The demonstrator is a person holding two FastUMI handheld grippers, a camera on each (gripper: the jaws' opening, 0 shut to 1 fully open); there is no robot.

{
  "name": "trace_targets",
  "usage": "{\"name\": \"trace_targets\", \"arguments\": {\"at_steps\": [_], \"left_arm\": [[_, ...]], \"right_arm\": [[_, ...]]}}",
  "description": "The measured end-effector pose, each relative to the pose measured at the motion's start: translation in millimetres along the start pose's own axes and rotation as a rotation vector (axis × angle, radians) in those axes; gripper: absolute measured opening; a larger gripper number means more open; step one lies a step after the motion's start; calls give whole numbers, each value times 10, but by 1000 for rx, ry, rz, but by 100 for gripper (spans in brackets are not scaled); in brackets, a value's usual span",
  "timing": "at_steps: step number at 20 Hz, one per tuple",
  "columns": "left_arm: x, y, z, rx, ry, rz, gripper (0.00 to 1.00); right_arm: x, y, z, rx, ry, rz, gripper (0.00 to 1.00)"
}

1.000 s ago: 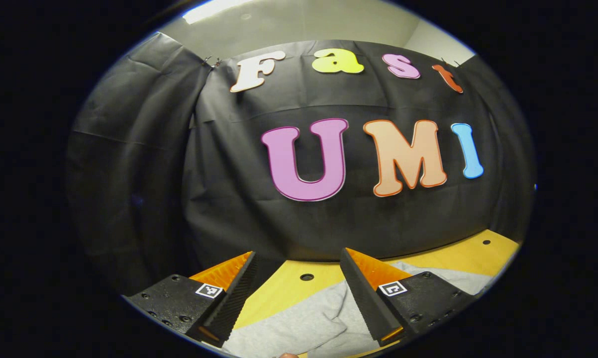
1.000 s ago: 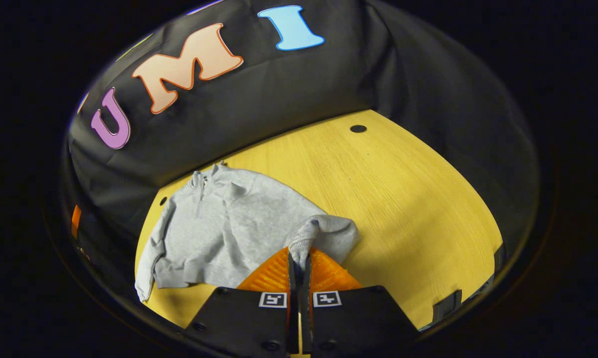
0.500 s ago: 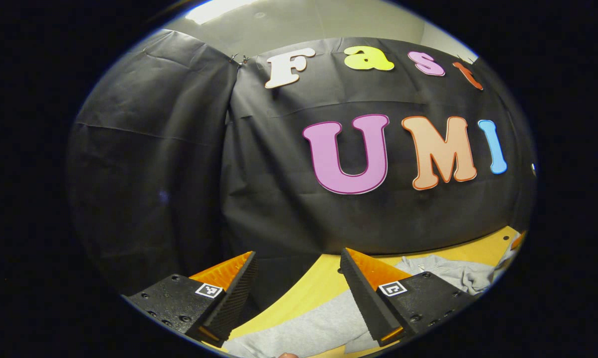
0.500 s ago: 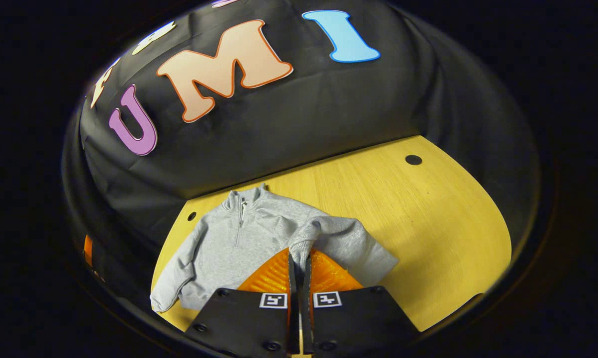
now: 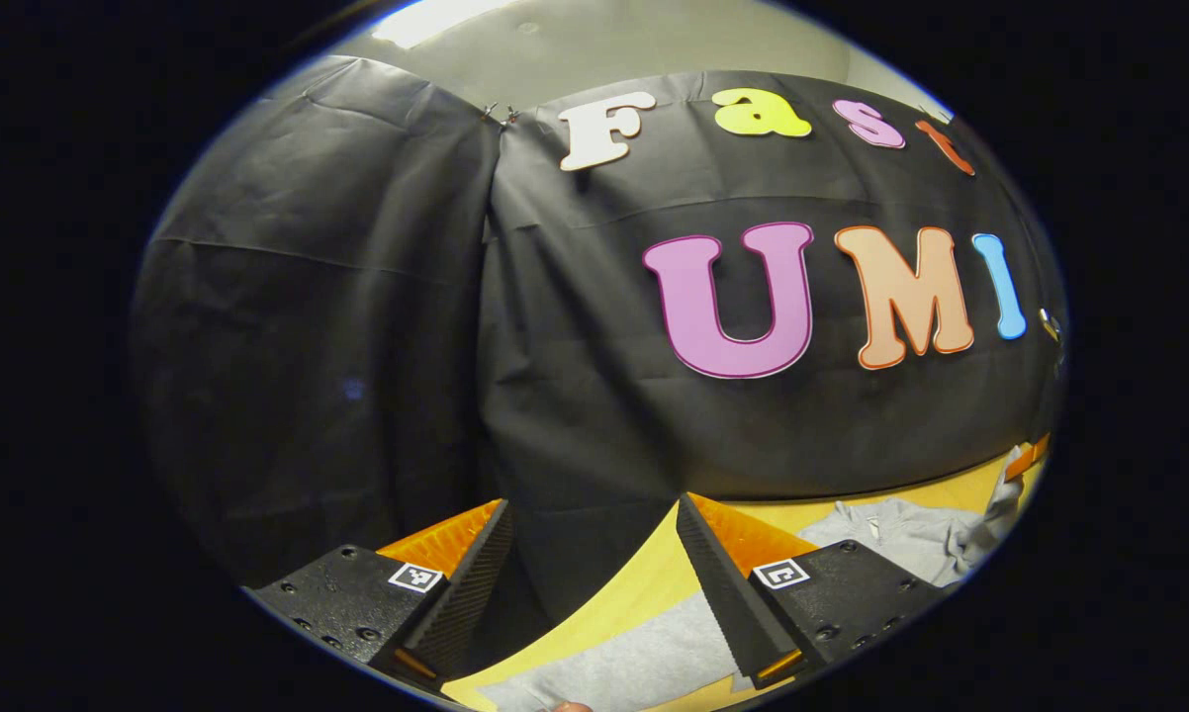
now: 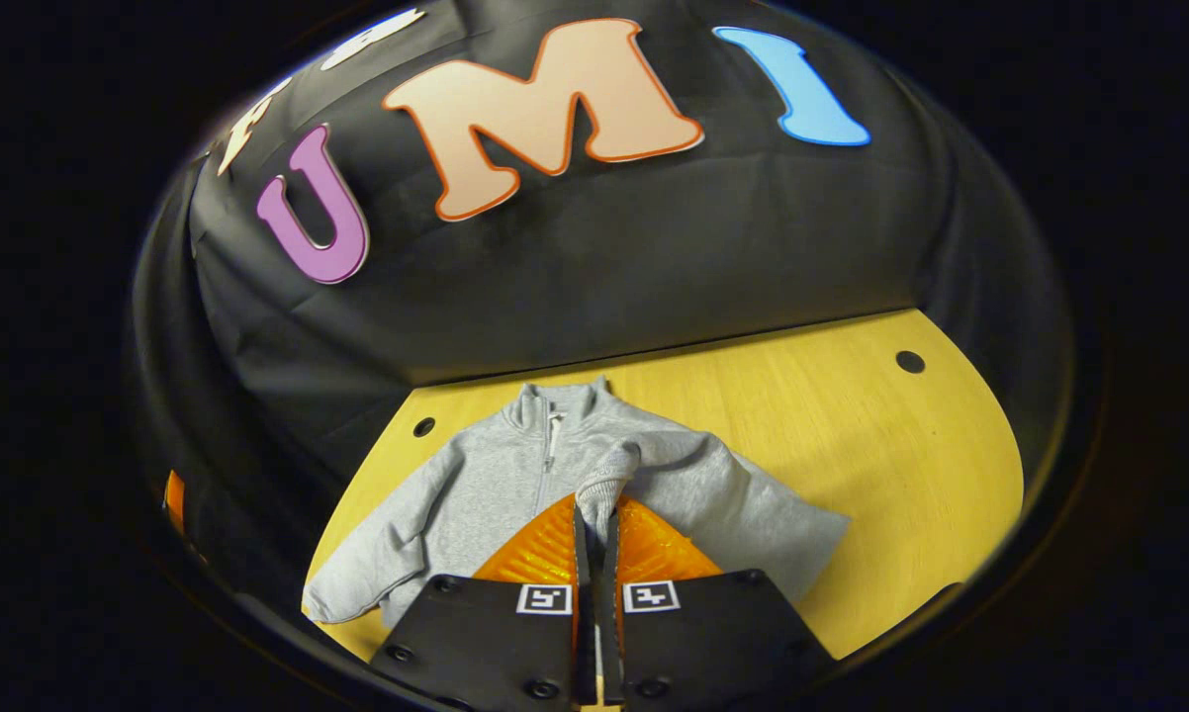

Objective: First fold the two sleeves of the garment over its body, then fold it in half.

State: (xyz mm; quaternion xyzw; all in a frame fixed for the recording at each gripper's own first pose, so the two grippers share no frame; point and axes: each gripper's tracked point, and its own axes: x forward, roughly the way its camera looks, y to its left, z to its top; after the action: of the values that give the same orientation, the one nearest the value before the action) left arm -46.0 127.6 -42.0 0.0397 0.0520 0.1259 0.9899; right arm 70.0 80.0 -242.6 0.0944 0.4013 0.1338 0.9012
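A grey zip-neck sweatshirt lies flat on the yellow wooden table, collar toward the back wall. My right gripper is shut on the ribbed cuff of one sleeve, held above the garment's chest so the sleeve drapes across the body. The other sleeve lies stretched out to the lower left. In the left gripper view my left gripper stands open with nothing between its fingers, over the table's left edge, with the sweatshirt below it and its collar part at the right.
Black cloth walls close the table on the back and sides. Small round holes mark the tabletop. The bare tabletop stretches to the right of the garment. The other gripper peeks in at the far right of the left gripper view.
My right gripper has carried the cuff leftward over the garment's body, toward the zip. The left gripper has swung left, away from the sweatshirt, staying open.
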Motion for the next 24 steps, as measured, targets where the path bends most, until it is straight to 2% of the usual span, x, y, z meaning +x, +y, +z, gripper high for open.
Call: {"name": "trace_targets", "arguments": {"at_steps": [6,11,14,15,16,17,18,23,24], "left_arm": [[-36,413,-144,-4,21,54,100],[-82,751,-331,-19,55,103,98],[-109,880,-463,-15,79,123,98],[-125,919,-480,-10,83,127,100],[-146,955,-514,-4,88,130,100],[-165,990,-548,4,98,135,98],[-191,1021,-579,10,105,138,100],[-289,1171,-737,13,140,164,98],[-323,1212,-809,14,155,172,100]], "right_arm": [[365,692,-69,-67,31,73,5],[723,1222,-339,-141,94,126,2],[909,1501,-545,-175,139,156,5],[968,1596,-602,-187,149,165,5],[1053,1696,-671,-198,160,171,2],[1122,1769,-717,-206,171,176,5],[1204,1847,-784,-212,187,181,5],[1534,2158,-1106,-250,263,191,2],[1596,2203,-1205,-259,276,187,5]]}}
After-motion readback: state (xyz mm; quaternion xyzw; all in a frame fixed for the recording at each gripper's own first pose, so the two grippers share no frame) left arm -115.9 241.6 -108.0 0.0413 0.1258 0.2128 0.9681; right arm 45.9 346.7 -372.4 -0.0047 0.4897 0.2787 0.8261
